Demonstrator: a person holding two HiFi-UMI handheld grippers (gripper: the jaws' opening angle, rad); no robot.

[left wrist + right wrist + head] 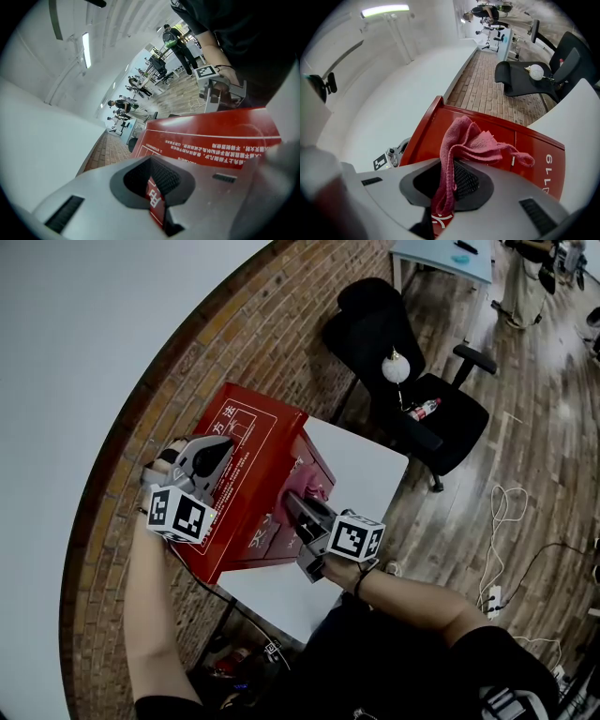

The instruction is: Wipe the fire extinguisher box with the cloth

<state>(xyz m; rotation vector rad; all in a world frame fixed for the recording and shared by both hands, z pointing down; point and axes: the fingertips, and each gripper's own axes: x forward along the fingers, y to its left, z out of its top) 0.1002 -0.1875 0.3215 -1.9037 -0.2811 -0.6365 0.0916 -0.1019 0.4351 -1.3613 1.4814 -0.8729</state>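
Note:
The red fire extinguisher box [251, 454] stands on a small white table [367, 465] against a brick wall. My left gripper [221, 450] sits at the box's upper left edge. In the left gripper view its jaws [154, 188] are shut on that red edge, and the printed top of the box [211, 137] stretches ahead. My right gripper [294, 502] is at the box's front face, shut on a dusky pink cloth [310, 484]. In the right gripper view the cloth [469, 140] hangs bunched from the gripper [445, 188] against the red front of the box [536, 149].
A black office chair [405, 362] stands beyond the table, with a white round object [395, 368] and a bottle [424, 410] on it. White cables [506, 549] lie on the wooden floor at the right. Another desk [441, 257] is at the far top.

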